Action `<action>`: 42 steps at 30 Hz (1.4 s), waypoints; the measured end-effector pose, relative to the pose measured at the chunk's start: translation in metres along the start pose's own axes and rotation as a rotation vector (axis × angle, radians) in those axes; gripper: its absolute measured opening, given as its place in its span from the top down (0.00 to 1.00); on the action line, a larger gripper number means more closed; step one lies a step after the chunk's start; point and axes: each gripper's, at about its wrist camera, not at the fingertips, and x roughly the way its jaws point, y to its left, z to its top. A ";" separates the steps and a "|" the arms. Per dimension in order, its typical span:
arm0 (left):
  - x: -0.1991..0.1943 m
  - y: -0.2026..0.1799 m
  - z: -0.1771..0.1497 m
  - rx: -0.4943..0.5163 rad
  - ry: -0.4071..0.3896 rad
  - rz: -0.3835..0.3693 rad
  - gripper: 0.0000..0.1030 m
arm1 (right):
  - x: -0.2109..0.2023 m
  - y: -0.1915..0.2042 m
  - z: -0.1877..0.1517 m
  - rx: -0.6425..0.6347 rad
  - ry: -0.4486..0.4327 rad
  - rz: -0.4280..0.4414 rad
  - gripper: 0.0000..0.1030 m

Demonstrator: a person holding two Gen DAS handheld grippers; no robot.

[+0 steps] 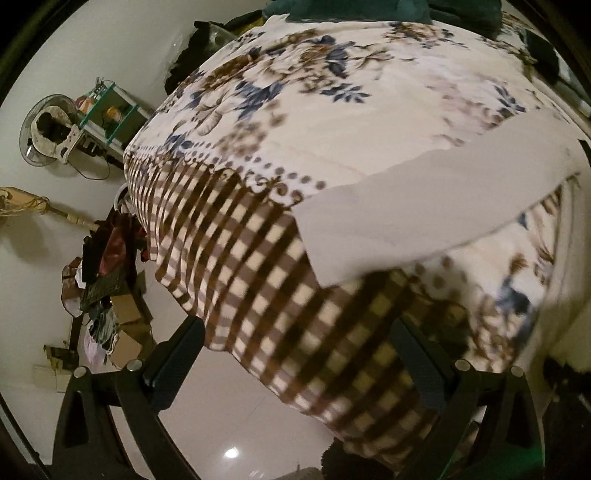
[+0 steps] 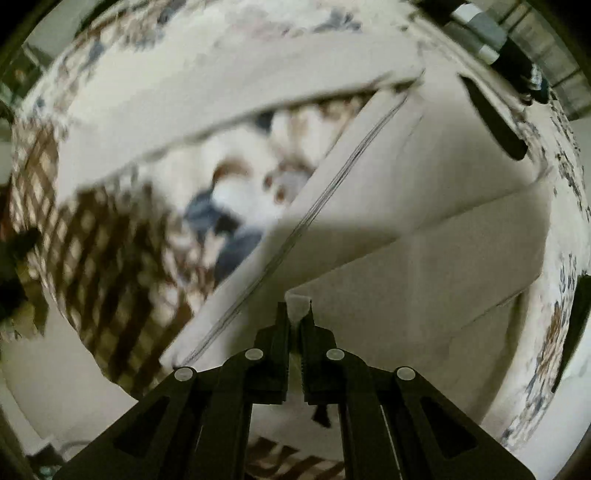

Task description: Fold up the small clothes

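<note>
A pale beige garment (image 2: 424,236) lies on a bed with a floral and brown-checked cover (image 1: 295,110). In the right wrist view my right gripper (image 2: 295,314) is shut on a corner of the garment and holds that fold lifted over the rest of it. A long strip of the same garment (image 1: 424,199) crosses the left wrist view over the bed's corner. My left gripper (image 1: 295,354) is open and empty, its fingers spread wide just off the bed's checked edge, below the strip.
A shiny tiled floor (image 1: 229,417) lies beside the bed. A fan (image 1: 48,129), a green shelf (image 1: 107,110) and a heap of boxes and clothes (image 1: 107,295) stand along the wall. Dark green cloth (image 1: 369,11) lies at the bed's far end.
</note>
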 end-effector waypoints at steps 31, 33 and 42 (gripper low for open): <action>0.059 0.010 0.068 -0.267 0.056 -0.309 0.95 | 0.037 -0.245 -0.063 0.735 0.105 0.256 0.42; 0.025 -0.002 0.068 -0.170 -0.028 -0.259 0.95 | 0.030 -0.255 -0.062 0.733 0.094 0.253 0.42; -0.117 -0.141 -0.014 0.451 -0.251 -0.444 0.95 | 0.031 -0.278 -0.109 0.809 0.099 0.294 0.42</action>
